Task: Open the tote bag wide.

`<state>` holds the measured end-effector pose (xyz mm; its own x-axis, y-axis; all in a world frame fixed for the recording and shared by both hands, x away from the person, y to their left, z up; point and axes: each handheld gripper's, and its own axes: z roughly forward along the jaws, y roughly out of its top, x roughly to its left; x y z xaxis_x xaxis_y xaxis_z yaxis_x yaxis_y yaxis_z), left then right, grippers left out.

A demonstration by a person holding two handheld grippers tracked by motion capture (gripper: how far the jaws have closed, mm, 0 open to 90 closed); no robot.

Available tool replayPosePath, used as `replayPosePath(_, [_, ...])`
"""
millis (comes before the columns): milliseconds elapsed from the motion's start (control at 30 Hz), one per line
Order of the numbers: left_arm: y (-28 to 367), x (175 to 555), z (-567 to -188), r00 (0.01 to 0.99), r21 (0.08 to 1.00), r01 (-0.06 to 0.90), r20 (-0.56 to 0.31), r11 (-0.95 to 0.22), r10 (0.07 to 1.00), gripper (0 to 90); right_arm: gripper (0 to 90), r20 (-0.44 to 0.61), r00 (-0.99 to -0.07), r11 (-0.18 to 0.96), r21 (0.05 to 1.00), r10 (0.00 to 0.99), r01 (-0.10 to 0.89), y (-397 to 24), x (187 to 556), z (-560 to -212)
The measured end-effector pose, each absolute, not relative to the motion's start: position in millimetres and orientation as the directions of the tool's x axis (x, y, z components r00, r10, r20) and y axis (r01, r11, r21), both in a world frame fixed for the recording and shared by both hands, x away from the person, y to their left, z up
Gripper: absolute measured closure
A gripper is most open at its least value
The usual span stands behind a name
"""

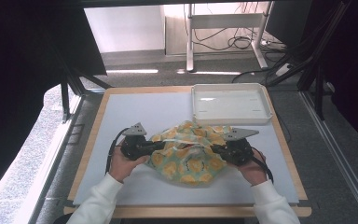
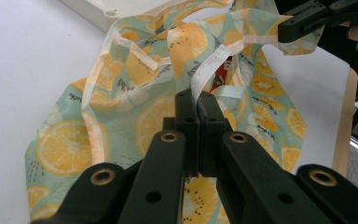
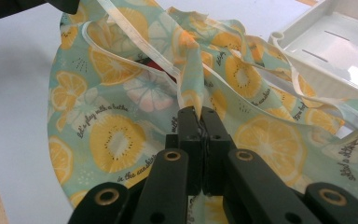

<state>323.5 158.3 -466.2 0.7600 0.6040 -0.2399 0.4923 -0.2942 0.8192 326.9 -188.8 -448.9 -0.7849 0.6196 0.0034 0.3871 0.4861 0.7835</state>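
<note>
Claws clamp the mint-green lemon-print fabric bag (image 1: 186, 151) just before the white plastic tray (image 1: 230, 103): left claw (image 2: 196, 100) pinches a cream strap, right claw (image 3: 199, 116) the rim. Opening seems underway; next, pull the mouth apart evenly.

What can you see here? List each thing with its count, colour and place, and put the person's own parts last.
cloth bag: one, mint green with orange citrus slices and pale trim, middle of the mat, something red inside it.
tray: one, white, far right of the mat, touching the bag's far edge.
mat: one, pale grey-white, covering the table.
table: one, light wood edge around the mat.
left gripper: one, black, shut on the bag's pale trim.
right gripper: one, black, shut on the bag's fabric.
sleeves: two, white, near edge.
</note>
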Motion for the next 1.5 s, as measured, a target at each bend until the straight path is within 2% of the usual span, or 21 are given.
replayPosePath(400, [157,300,-470,0.777,0.836,0.477,-0.256,-0.272,0.575,89.9,88.3,0.045,-0.791,0.46,0.792,0.611,0.401,-192,316,-450])
replayPosePath(833, [163,282,-492,0.781,0.804,0.509,-0.283,-0.307,0.556,89.6,88.1,0.083,-0.789,0.489,0.744,0.608,0.455,-199,300,-474])
replayPosePath(1033, [160,281,-502,0.783,0.782,0.517,-0.268,-0.347,0.561,89.4,88.1,0.087,-0.792,0.512,0.719,0.605,0.47,-200,299,-484])
replayPosePath(1233, [155,283,-515,0.781,0.747,0.537,-0.265,-0.392,0.565,89.2,87.9,0.126,-0.772,0.517,0.674,0.623,0.527,-203,303,-496])
replayPosePath(1500, [150,282,-527,0.778,0.71,0.555,-0.26,-0.432,0.572,88.1,87.3,0.118,-0.776,0.551,0.638,0.619,0.537,-200,302,-505])
